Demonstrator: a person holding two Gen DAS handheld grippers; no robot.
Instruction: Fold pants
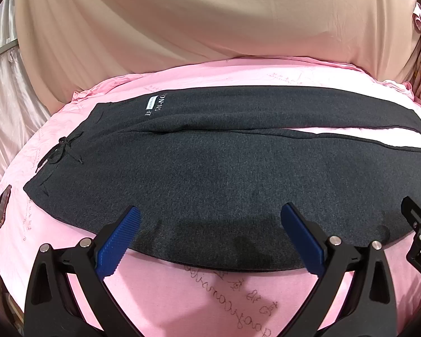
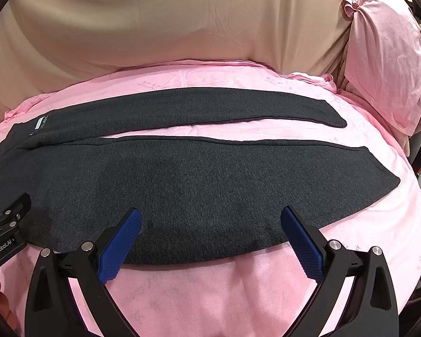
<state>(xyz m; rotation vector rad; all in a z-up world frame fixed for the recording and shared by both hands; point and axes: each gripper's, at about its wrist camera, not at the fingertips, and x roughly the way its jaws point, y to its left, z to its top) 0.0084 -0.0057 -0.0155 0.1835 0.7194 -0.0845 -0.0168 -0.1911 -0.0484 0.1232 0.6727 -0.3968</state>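
Both grippers, left and right, hover spread wide above the near leg hem-side of limp, soft charcoal sweatpants lying flat on the pink bedsheet, best pinched along that near edge.

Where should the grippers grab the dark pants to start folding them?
Probably the near leg's outer edge, coming from the near side. The dark grey pants lie flat on the pink sheet, legs apart. The open left gripper and open right gripper already hang over that edge, ready to lift it onto the far leg.
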